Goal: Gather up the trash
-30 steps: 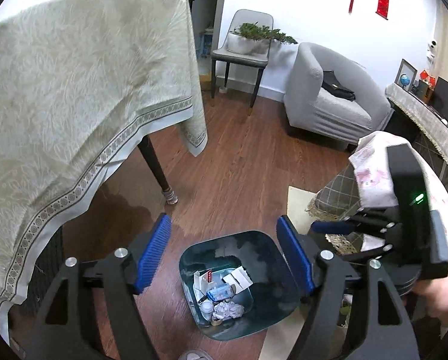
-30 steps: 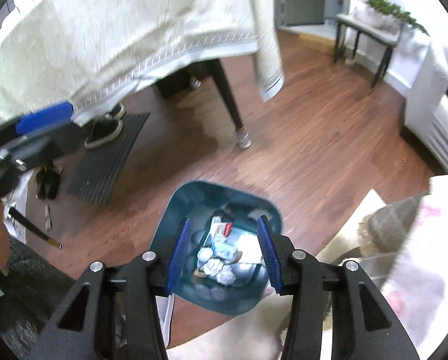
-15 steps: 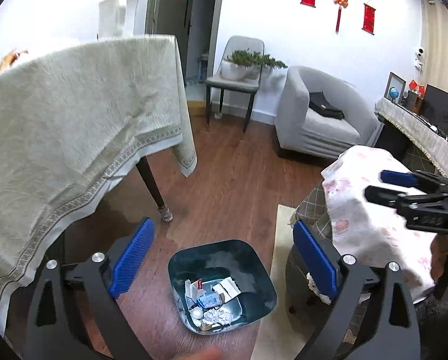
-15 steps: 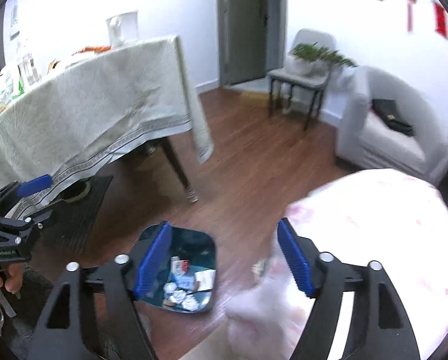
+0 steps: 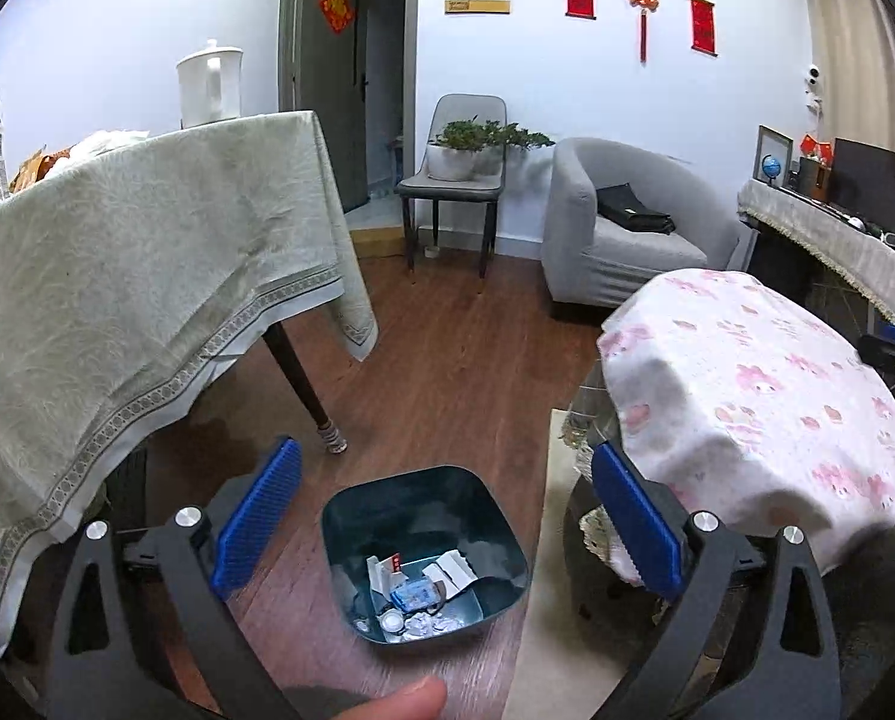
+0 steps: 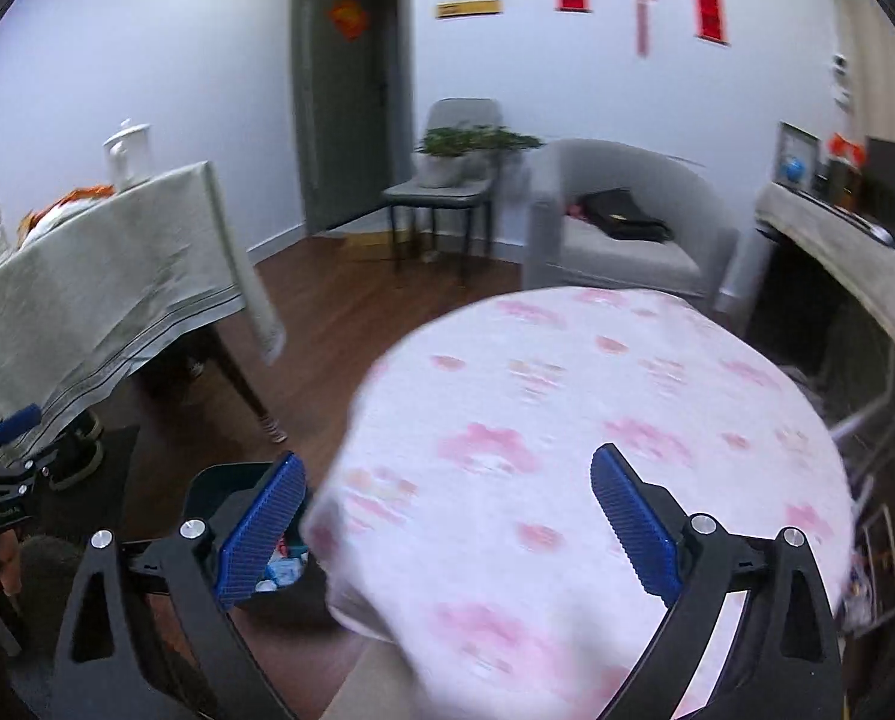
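Note:
A dark teal trash bin point(image 5: 495, 504) stands on the wooden floor and holds several scraps of paper and wrappers point(image 5: 414, 594). My left gripper point(image 5: 441, 462) hangs above and in front of the bin. Its jaws are opening wide, with nothing between them. My right gripper point(image 6: 447, 459) is over the round table with the pink-flowered cloth point(image 6: 567, 396). Its jaws are opening too and hold nothing. In the right wrist view the bin point(image 6: 219, 489) shows only partly, behind the left finger and the round table.
A big table under a pale green cloth point(image 5: 117, 276) stands left of the bin, its dark leg point(image 5: 303, 390) close by. Beyond are a grey armchair point(image 5: 615, 228), a chair with a plant point(image 5: 459, 180) and a side counter point(image 5: 837, 240). A beige rug point(image 5: 543, 600) lies right of the bin.
Both grippers' jaws have spread wide. Both have risen and drawn back from the bin. The right one has swung from over the bin to over the round flowered table.

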Motion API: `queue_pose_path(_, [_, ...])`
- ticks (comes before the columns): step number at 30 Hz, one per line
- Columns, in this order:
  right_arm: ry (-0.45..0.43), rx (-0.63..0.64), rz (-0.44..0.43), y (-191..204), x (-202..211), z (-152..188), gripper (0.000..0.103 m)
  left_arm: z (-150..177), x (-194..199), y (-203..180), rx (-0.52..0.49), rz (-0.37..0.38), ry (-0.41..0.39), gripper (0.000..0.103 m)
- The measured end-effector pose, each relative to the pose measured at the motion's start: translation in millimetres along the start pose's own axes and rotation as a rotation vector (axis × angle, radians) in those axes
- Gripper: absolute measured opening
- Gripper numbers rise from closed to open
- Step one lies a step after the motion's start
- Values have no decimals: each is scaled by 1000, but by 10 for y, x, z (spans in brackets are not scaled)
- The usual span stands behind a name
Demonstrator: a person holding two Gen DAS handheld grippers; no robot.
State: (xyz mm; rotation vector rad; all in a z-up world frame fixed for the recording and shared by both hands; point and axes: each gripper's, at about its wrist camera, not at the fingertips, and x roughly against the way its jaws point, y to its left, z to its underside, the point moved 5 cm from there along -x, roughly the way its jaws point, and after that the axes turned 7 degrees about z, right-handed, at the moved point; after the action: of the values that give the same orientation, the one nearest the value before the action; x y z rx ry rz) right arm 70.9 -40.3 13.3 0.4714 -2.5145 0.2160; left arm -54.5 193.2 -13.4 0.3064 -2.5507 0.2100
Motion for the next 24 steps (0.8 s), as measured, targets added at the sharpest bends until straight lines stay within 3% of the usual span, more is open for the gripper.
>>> queue_pose_path(8, [-12, -1, 84, -371, 125, 427, 98, 144, -73, -147, 1, -17, 4, 99])
queue_pose_path(12, [15, 1, 77, -407, 31, 530, 99, 197, -128, -215, -11, -25, 19, 99])
queue_pose_path(18, [21, 75, -66, -196, 13, 578, 100, 252, -140, -260, -12, -36, 25, 99])
queue_pose_path(24, [5, 111, -113, -69, 63, 569, 100, 287, -152, -250, -1, -37, 42, 99])
